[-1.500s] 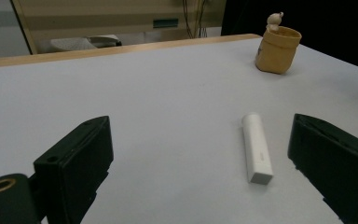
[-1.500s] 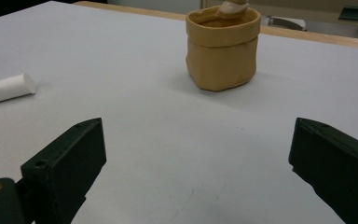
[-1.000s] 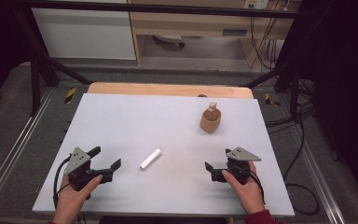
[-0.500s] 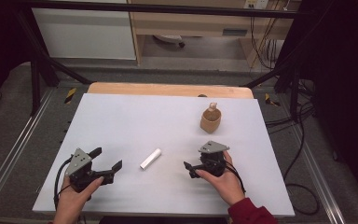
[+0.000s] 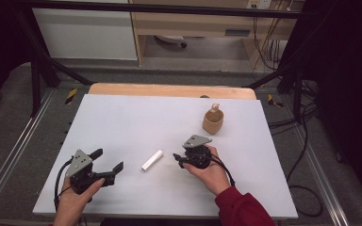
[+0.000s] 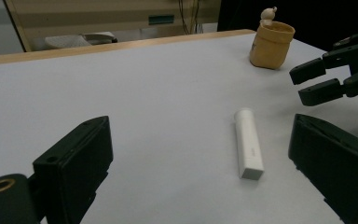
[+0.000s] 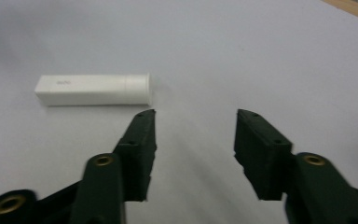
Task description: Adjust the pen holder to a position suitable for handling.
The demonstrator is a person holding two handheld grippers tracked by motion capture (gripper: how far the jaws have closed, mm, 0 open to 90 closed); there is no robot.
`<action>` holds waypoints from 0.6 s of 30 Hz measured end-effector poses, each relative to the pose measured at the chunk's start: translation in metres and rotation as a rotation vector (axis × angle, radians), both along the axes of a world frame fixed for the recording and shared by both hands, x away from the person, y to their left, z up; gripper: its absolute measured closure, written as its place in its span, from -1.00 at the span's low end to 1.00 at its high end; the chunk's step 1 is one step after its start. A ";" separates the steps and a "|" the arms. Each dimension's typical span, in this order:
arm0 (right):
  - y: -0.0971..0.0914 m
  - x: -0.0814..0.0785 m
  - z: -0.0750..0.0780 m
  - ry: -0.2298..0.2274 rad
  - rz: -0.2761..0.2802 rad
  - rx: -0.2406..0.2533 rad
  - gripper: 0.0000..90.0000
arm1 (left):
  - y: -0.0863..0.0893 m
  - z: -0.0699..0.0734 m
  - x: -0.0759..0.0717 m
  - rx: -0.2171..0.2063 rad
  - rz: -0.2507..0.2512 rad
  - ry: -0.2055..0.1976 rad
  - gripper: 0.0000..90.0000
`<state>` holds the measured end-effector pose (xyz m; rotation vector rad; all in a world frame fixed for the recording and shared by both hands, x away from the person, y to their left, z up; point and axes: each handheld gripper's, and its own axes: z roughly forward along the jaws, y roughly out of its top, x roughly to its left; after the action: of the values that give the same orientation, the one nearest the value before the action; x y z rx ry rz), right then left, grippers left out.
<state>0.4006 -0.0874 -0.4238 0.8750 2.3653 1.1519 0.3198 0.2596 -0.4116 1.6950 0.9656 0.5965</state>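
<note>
Progress stands at the approach stage: nothing has been lifted. White tube [image 5: 152, 160], capped at one end, lies flat on the pale desk [image 5: 122, 122], between the two hands and touching neither claw. Right claw [image 5: 178, 158] sits just beside the tube's capped end, tips pointed at it; in the right gripper view the tube [image 7: 93, 89] lies just beyond the near jaw, off to one side, not between the jaws. The jaws of this claw have just been closing and now stand partly apart, with only bare desk between them, so no grip exists. Left claw [image 5: 107, 160] rests near the desk's front edge, jaws wide apart and empty, aimed across the desk toward the tube [image 6: 249, 143], which is near but clear of it. The right claw [image 6: 319, 80] appears in the left gripper view, short of the tube. A tan cup [image 5: 213, 121] with a small pale figure [image 5: 215, 108] in it stands upright toward the far right of the desk, well apart from the tube and untouched.

Judgement: remaining work is the whole of the handling, namely lining the jaws around the tube, closing on it, and carrying it wherever it is meant to go
</note>
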 end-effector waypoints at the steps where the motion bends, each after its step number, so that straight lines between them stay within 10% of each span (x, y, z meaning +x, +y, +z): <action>1: 0.002 0.001 0.000 -0.009 0.003 -0.006 0.27 | 0.000 0.000 0.000 0.000 -0.001 0.000 -0.86; 11: 0.007 0.018 0.004 -0.027 0.013 0.021 0.95 | 0.000 0.000 0.000 0.007 -0.002 0.004 -0.85; 18: 0.007 0.032 -0.001 0.001 0.019 0.028 1.00 | 0.001 0.000 0.000 0.011 0.004 0.000 -0.85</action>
<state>0.4321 -0.0802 -0.4244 0.8638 2.3686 1.1955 0.3195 0.2608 -0.4114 1.7033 0.9677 0.6050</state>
